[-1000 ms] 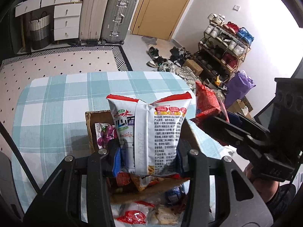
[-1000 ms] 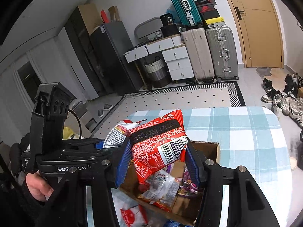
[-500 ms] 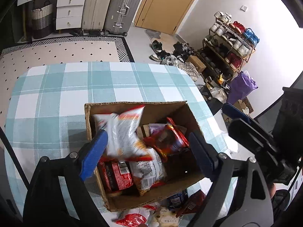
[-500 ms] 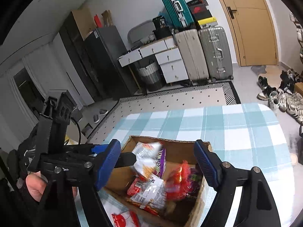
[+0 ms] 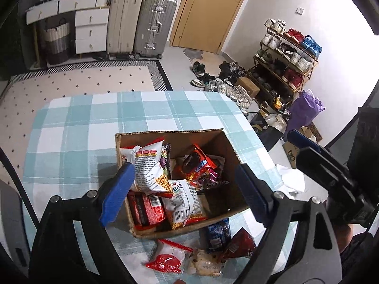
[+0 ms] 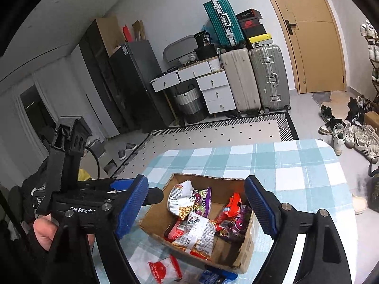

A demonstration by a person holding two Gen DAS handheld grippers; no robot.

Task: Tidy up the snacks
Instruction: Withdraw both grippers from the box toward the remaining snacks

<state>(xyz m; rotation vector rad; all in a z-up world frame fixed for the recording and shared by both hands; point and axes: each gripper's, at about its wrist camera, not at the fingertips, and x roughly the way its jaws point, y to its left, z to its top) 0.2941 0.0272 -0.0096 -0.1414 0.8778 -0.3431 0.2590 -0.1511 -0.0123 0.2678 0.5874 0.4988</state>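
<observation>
Two black grippers with blue pads, both yours: the left gripper (image 5: pixel 183 190) stands spread wide, pinching nothing; the right gripper (image 6: pixel 203 207) has its jaws opening, nothing between them. Beneath both sits the open brown cardboard box (image 5: pixel 220 139) of crinkled snack packets (image 5: pixel 151 168). At six o'clock of it, loose red and blue packets (image 5: pixel 165 258) lie on the blue-checked tablecloth (image 5: pixel 78 127).

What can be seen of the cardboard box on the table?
The cardboard box is plain brown corrugated card, open-topped, upright on the checked tablecloth near its front edge. Snack packets lie loosely piled inside, some leaning on the left wall. More packets lie outside by its near wall. Neither gripper touches it.
</observation>
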